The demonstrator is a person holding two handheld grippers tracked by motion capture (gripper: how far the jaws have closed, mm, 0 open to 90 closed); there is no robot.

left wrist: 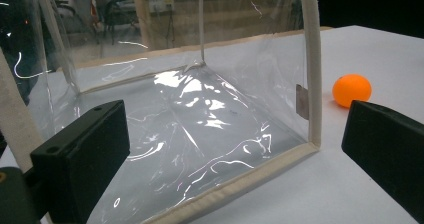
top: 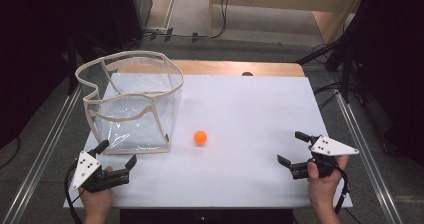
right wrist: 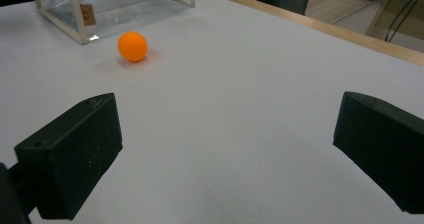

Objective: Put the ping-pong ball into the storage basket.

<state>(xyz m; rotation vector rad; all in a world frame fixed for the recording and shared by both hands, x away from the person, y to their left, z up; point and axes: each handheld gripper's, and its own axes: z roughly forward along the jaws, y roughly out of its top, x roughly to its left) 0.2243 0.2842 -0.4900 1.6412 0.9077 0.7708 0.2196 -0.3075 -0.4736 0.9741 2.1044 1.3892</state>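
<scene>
Orange ball (top: 200, 137) lies on the white tabletop (top: 240, 114), just beside the near right corner of the clear plastic bag with cream trim (top: 131, 101), not touching it. Left gripper (top: 117, 155) hovers near the bag's front edge, jaws apart and empty. Right gripper (top: 293, 148) sits well apart from the bag, beyond the ball, jaws wide apart, holding nothing.

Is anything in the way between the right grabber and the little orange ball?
No. The right gripper is open, with nothing between its jaws, and only bare white table lies between it and the orange ball. The clear bag stands just beyond the ball, on its far side, not in the path.
</scene>
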